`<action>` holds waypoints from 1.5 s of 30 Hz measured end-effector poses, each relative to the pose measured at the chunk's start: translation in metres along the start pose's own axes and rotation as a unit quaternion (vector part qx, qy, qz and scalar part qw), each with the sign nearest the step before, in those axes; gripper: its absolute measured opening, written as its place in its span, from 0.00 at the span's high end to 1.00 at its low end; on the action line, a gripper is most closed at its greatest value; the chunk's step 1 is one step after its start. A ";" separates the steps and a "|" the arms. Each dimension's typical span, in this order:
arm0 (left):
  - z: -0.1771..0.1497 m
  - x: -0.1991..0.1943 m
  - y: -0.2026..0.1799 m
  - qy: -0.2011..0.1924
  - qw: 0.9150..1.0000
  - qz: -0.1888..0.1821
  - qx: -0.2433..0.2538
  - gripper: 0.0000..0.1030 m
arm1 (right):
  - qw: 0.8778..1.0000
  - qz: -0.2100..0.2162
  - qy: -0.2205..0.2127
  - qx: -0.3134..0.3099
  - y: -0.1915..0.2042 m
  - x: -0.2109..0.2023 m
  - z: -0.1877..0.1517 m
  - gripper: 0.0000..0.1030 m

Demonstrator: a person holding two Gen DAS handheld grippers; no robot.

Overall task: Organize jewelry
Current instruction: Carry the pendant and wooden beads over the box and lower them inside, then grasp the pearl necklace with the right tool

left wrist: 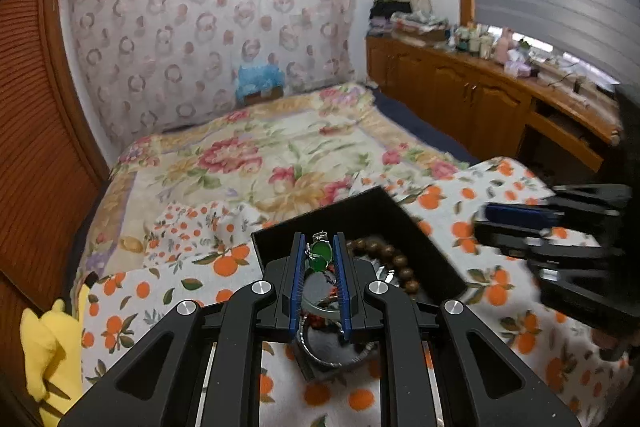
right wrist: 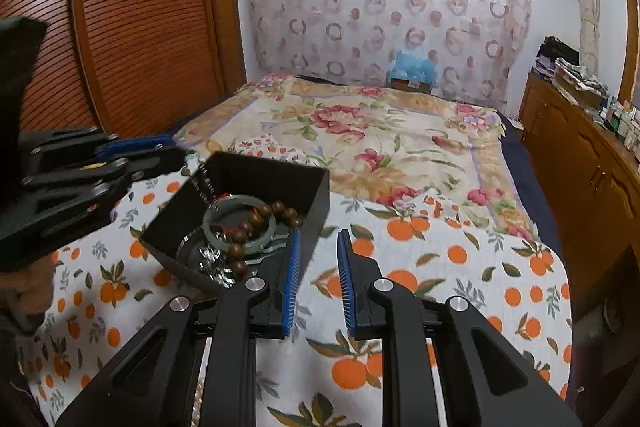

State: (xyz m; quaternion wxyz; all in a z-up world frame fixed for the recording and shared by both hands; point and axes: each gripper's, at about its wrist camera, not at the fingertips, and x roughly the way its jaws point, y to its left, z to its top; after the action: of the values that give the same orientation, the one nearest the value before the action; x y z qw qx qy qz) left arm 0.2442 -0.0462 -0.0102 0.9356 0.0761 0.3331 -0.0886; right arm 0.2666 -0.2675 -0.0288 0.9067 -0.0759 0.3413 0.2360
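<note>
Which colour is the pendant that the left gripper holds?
Green, with a silver clasp. The pendant shows best in the left wrist view, between the left gripper pads.

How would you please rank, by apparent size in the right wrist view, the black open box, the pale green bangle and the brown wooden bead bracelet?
1. Black open box
2. Pale green bangle
3. Brown wooden bead bracelet, partly hidden, so bangle versus bracelet is unsure.

Left gripper (left wrist: 319, 259) fingers nearly together; right gripper (right wrist: 319, 259) fingers apart, empty.

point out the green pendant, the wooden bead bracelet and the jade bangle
green pendant (left wrist: 320, 254), left wrist view, on its green stone
wooden bead bracelet (right wrist: 236, 250), right wrist view, on one bead
jade bangle (right wrist: 208, 223), right wrist view, on its left rim
</note>
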 end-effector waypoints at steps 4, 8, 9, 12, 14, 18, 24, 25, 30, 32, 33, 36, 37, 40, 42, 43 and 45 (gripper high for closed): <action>-0.005 0.022 0.005 0.022 1.000 0.007 -0.008 0.87 | 1.000 0.000 0.001 0.001 -0.004 -0.007 -0.008 0.80; -0.007 0.027 0.009 0.027 0.999 -0.003 -0.020 0.87 | 1.000 0.001 0.003 -0.004 -0.005 -0.010 -0.015 0.80; -0.006 0.026 0.008 0.026 0.999 -0.006 -0.020 0.87 | 1.000 0.000 0.004 -0.006 -0.004 -0.010 -0.016 0.80; -0.002 0.021 0.009 0.016 1.000 -0.010 -0.019 0.87 | 1.000 0.001 0.006 -0.007 -0.003 -0.010 -0.021 0.80; -0.001 0.017 0.008 0.010 1.000 -0.014 -0.018 0.87 | 1.000 0.005 0.007 -0.007 -0.001 -0.010 -0.025 0.80; -0.001 0.005 0.007 0.001 1.000 -0.018 -0.018 0.73 | 1.000 0.014 0.011 -0.014 0.006 -0.014 -0.034 0.80; -0.023 -0.027 0.003 -0.011 0.999 -0.032 -0.015 0.68 | 0.999 0.039 0.014 -0.009 0.016 -0.029 -0.058 0.65; -0.028 -0.033 0.003 -0.012 0.999 -0.034 -0.013 0.68 | 0.999 0.043 0.014 -0.008 0.017 -0.031 -0.061 0.64; -0.056 -0.050 0.003 -0.006 0.999 -0.045 -0.015 0.66 | 0.999 0.039 0.017 -0.007 0.025 -0.040 -0.074 0.64; -0.070 -0.054 0.005 0.002 0.999 -0.051 -0.019 0.66 | 0.999 0.043 0.019 -0.010 0.029 -0.043 -0.078 0.64; -0.075 -0.055 0.006 0.004 0.998 -0.052 -0.021 0.65 | 0.999 0.044 0.021 -0.015 0.033 -0.045 -0.081 0.64; -0.093 -0.057 0.009 0.017 0.998 -0.057 -0.029 0.64 | 0.998 0.052 0.034 -0.020 0.037 -0.044 -0.089 0.64; -0.097 -0.058 0.010 0.019 0.998 -0.057 -0.032 0.64 | 0.998 0.054 0.039 -0.022 0.039 -0.043 -0.091 0.64; -0.113 -0.060 0.013 0.027 0.997 -0.060 -0.040 0.62 | 0.997 0.054 0.052 -0.029 0.043 -0.040 -0.098 0.65; -0.120 -0.060 0.012 0.033 0.997 -0.058 -0.040 0.62 | 0.997 0.046 0.061 -0.030 0.043 -0.037 -0.101 0.66; -0.123 -0.061 0.012 0.036 0.997 -0.058 -0.040 0.62 | 0.996 0.048 0.063 -0.029 0.042 -0.036 -0.101 0.67; -0.128 -0.061 0.011 0.039 0.996 -0.062 -0.042 0.62 | 0.996 0.053 0.068 -0.025 0.041 -0.035 -0.102 0.68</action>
State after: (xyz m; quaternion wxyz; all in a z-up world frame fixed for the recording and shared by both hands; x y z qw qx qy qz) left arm 0.1222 -0.0023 -0.0681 0.9169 0.0197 0.3770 -0.1298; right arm 0.1642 -0.2750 -0.0823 0.8654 -0.0963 0.3992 0.2870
